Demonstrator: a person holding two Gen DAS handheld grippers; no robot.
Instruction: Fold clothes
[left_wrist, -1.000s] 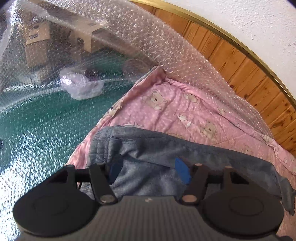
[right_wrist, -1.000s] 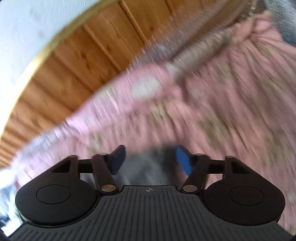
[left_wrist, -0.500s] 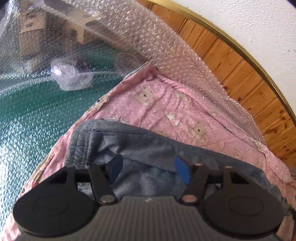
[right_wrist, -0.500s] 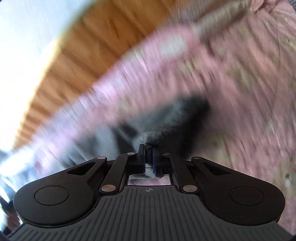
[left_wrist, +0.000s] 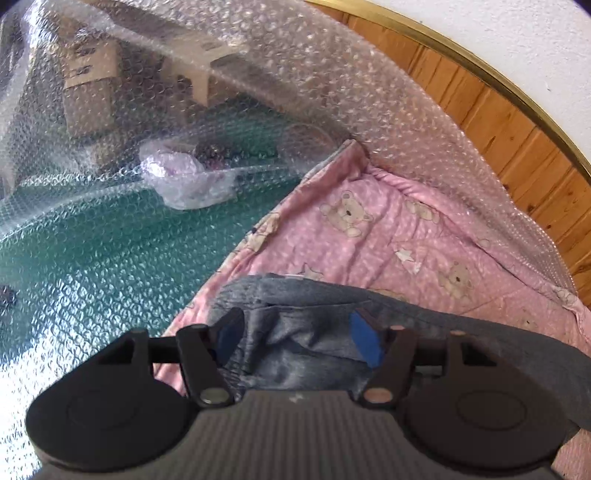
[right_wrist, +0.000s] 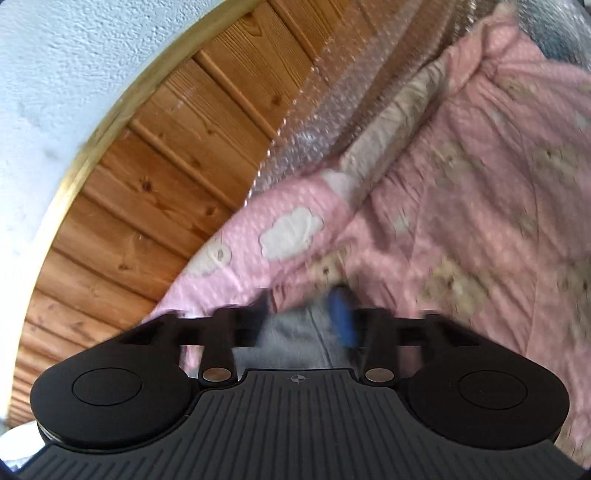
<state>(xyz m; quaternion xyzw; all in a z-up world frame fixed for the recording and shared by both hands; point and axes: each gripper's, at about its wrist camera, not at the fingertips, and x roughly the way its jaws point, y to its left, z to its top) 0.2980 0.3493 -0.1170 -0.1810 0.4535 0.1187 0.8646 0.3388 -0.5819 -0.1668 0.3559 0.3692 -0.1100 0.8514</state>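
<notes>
Left wrist view: the left gripper (left_wrist: 295, 328) stands wide open, empty, directly over the rumpled end of the grey garment (left_wrist: 310, 347), whose long axis runs rightward across the pink bear-print quilt (left_wrist: 388, 236). The right gripper (right_wrist: 304, 314), blurred, also gapes over grey cloth on that quilt. No containers show clearly.

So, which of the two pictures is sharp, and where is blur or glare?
Left wrist view: sharp; the grey garment and the pink bear-print blanket are crisp, with bright glare on the bubble wrap at lower left. Right wrist view: motion blur smears the right claw and the blanket, while the wood panelling stays fairly clear. Both views curve straight lines near the edges.
</notes>
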